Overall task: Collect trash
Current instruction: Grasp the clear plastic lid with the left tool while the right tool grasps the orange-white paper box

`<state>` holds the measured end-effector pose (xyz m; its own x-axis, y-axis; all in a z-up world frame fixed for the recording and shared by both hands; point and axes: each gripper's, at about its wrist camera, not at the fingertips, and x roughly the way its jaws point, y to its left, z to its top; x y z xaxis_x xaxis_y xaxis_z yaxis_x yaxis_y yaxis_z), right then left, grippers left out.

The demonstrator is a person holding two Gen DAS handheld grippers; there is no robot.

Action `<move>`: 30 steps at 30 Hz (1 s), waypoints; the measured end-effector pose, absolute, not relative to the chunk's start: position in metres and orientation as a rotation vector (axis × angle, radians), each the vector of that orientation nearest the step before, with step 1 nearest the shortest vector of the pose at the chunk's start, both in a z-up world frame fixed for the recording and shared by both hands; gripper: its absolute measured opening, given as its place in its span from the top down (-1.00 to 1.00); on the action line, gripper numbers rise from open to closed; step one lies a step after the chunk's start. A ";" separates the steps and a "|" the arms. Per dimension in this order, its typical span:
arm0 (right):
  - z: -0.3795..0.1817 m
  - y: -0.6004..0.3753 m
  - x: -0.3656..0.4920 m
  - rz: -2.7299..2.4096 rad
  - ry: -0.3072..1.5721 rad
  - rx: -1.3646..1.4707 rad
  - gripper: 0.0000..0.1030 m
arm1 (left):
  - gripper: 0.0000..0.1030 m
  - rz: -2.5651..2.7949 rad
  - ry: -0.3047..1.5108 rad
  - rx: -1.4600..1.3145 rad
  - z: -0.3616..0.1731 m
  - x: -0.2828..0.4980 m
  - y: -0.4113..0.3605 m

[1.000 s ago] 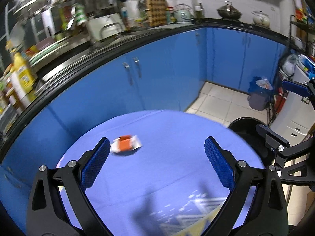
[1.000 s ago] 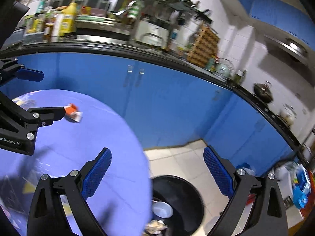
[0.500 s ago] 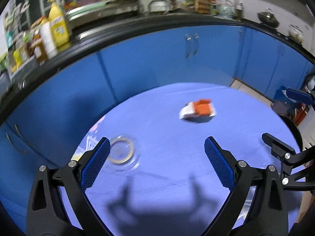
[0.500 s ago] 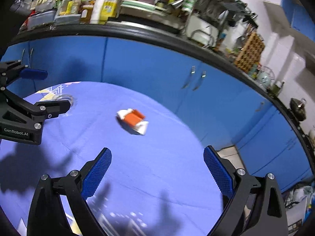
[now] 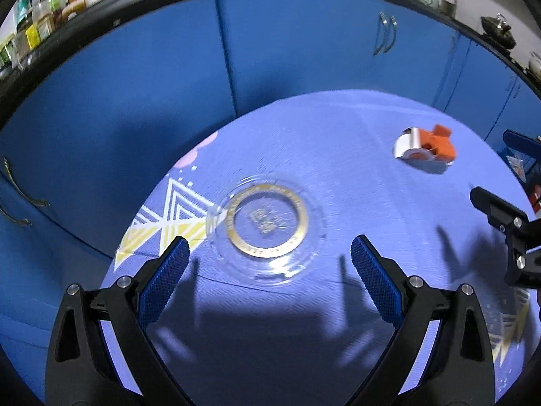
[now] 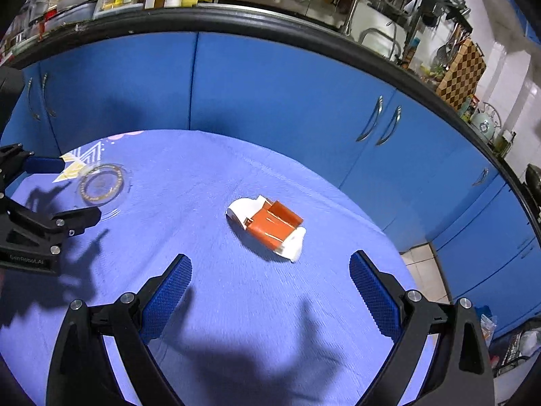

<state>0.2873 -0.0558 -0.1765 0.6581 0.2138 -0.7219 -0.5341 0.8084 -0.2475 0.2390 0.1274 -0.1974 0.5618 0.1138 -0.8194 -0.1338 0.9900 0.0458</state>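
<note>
Tabletop point(image 6: 209, 176), round, blue cloth: we log two items. Carton point(image 6: 267, 226), orange and white, crushed, lying on its side near the middle, just ahead of our right gripper point(image 6: 267, 291), fingers point(image 6: 167, 292) released and holding nothing. Lid point(image 5: 265, 225), clear plastic with a gold ring, flat on the cloth, just ahead of our left gripper point(image 5: 267, 277), fingers point(image 5: 162, 280) likewise spread wide and empty. Carton and lid lie well apart. Blue cabinets point(image 6: 270, 84) behind; cluttered counter point(image 6: 236, 30) above them
</note>
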 end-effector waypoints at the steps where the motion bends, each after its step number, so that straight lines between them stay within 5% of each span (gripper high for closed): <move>1: -0.180 -0.053 0.292 0.443 0.745 -0.472 -0.79 | -0.85 0.149 0.973 -0.028 -0.201 0.242 0.131; 19: -0.212 -0.022 0.342 0.534 0.817 -0.467 -0.77 | -0.71 0.149 1.001 -0.056 -0.213 0.271 0.139; 23: -0.212 -0.019 0.340 0.546 0.819 -0.466 0.00 | -0.70 0.156 0.998 -0.060 -0.212 0.271 0.140; 26: -0.212 -0.018 0.335 0.554 0.814 -0.481 0.28 | -0.70 0.163 0.996 -0.062 -0.212 0.267 0.139; 30: -0.208 -0.022 0.324 0.573 0.814 -0.480 0.38 | -0.70 0.164 0.991 -0.060 -0.210 0.265 0.135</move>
